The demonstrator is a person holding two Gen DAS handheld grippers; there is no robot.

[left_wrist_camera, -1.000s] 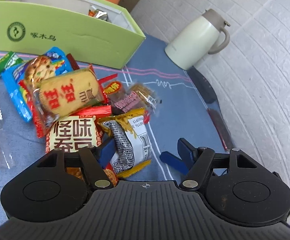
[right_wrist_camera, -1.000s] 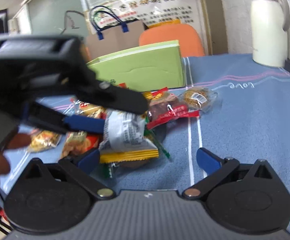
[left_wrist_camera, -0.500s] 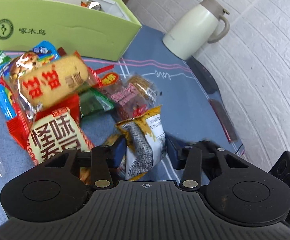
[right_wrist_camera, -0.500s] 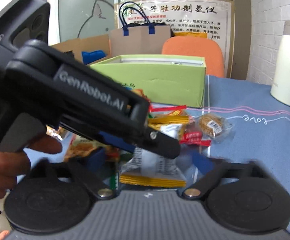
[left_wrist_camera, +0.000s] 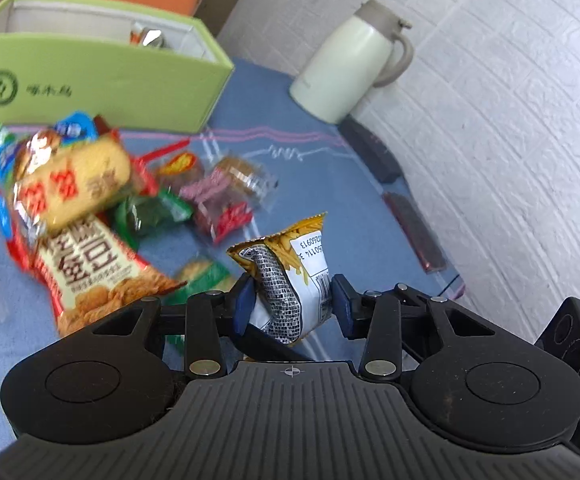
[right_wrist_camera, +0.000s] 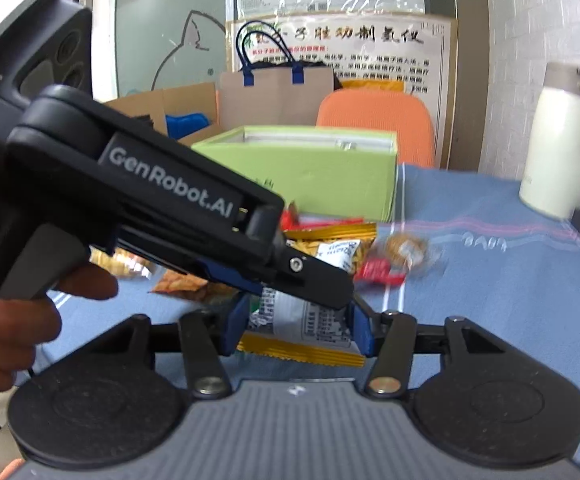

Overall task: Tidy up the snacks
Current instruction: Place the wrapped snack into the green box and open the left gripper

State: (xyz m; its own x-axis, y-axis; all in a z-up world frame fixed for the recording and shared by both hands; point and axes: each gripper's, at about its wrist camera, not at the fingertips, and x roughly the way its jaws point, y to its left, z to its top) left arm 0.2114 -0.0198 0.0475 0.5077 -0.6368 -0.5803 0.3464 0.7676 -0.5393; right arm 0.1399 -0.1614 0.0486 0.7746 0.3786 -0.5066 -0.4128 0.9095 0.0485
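A yellow and silver snack packet [left_wrist_camera: 290, 280] is held above the blue tablecloth by both grippers. My left gripper [left_wrist_camera: 291, 306] is shut on its lower part. My right gripper [right_wrist_camera: 299, 330] is shut on the same packet [right_wrist_camera: 305, 324], near its yellow crimped end. The left gripper's black body crosses the right wrist view above that packet. A pile of snack packets [left_wrist_camera: 90, 216] lies on the cloth to the left. An open green box [left_wrist_camera: 102, 76] stands behind the pile, with one shiny wrapper inside; it also shows in the right wrist view [right_wrist_camera: 309, 176].
A cream thermos jug [left_wrist_camera: 349, 68] stands at the table's far right by the white brick wall. An orange chair [right_wrist_camera: 373, 124] is behind the box. Dark flat objects [left_wrist_camera: 413, 232] lie along the table's right edge. Blue cloth [right_wrist_camera: 489, 280] lies right of the pile.
The left gripper closed on the yellow packet and lifted it off the pile. The right gripper closed from wide open onto the same packet's other end.
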